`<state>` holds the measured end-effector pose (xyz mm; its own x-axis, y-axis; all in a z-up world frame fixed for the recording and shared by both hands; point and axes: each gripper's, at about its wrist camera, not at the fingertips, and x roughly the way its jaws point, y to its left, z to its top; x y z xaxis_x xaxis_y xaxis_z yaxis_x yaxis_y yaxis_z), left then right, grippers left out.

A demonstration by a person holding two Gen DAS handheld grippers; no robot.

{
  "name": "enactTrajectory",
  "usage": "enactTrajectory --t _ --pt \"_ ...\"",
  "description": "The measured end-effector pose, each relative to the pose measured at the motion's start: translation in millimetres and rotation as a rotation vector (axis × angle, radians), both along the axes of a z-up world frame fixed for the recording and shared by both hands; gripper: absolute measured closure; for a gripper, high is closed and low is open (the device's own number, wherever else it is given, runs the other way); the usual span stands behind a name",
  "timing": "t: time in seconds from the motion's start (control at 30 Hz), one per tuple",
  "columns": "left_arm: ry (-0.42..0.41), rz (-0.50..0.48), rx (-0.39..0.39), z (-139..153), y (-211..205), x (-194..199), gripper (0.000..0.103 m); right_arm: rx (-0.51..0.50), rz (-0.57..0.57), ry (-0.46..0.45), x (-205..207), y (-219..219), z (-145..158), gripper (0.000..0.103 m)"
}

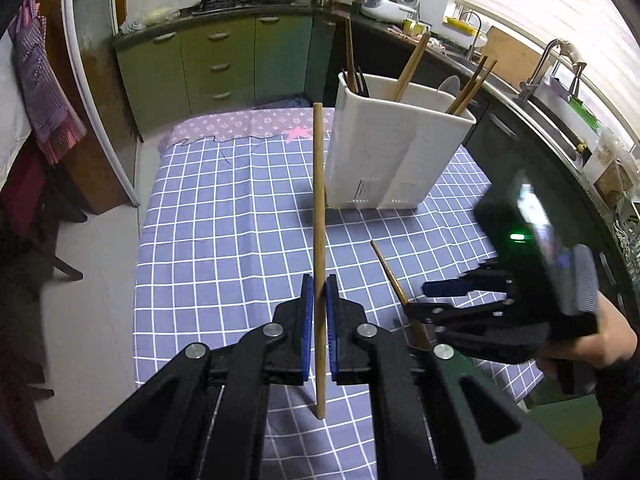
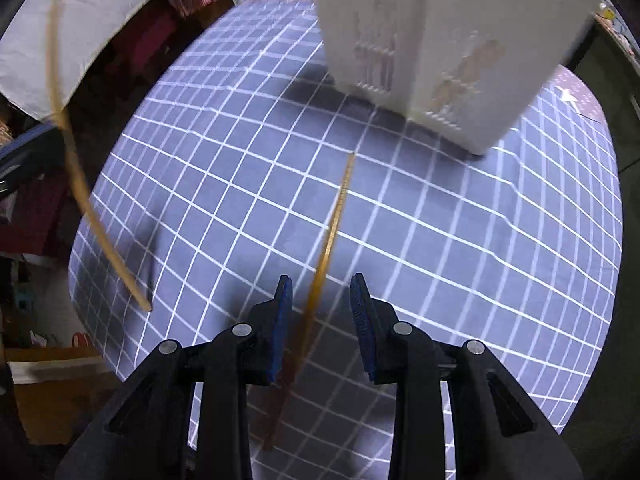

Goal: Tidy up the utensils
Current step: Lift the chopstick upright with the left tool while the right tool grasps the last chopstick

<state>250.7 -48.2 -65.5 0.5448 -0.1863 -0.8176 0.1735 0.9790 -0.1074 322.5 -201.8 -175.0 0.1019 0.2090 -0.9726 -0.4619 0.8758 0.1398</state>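
The left gripper [image 1: 319,300] is clamped on 1 wooden chopstick [image 1: 319,216], its blue pads pressed to either side of the stick. The stick stands nearly upright in the left wrist view, its top end above the far edge of the table and its lower end hanging below the pads. In the right wrist view the same stick shows blurred at the left edge.

The right gripper [image 2: 321,300] points steeply down at the checked cloth [image 2: 460,240]. Its fingers stand apart, with a second chopstick [image 2: 334,232] lying on the cloth between them; the pads do not press on it. That stick runs from between the fingers toward the white holder [image 2: 452,40], its far tip stopping short of the holder's base. In the left wrist view a hand [image 1: 600,340] carries this gripper at the right, low over the stick.

The holder stands on the cloth toward the far side of the table. It already contains several chopsticks [image 1: 412,66], a dark fork [image 1: 362,80] and what looks like a pale spoon.
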Motion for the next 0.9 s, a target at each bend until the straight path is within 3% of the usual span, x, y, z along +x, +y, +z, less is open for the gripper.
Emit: enactTrajectory --t 0.27,0.33,0.43,0.57,0.67,0.9 --pt "-0.023 -0.027 -0.004 6 4 -11 0.097 -0.086 -0.016 0.007 10 20 -13 0.08" --pt "-0.029 -0.031 -0.002 7 5 -13 0.097 -0.101 -0.018 -0.003 10 23 -15 0.086" --pt "-0.03 -0.034 -0.003 6 6 -14 0.097 -0.099 -0.025 -0.012 11 25 -16 0.094" --pt "-0.032 -0.027 -0.001 6 7 -15 0.097 -0.067 -0.036 -0.036 12 24 -11 0.095" --pt "-0.032 -0.026 0.0 7 8 -17 0.097 0.0 -0.049 -0.077 8 16 10 0.095" --pt "-0.046 -0.038 0.011 8 7 -22 0.097 0.162 -0.109 -0.28 -23 -30 81 0.096"
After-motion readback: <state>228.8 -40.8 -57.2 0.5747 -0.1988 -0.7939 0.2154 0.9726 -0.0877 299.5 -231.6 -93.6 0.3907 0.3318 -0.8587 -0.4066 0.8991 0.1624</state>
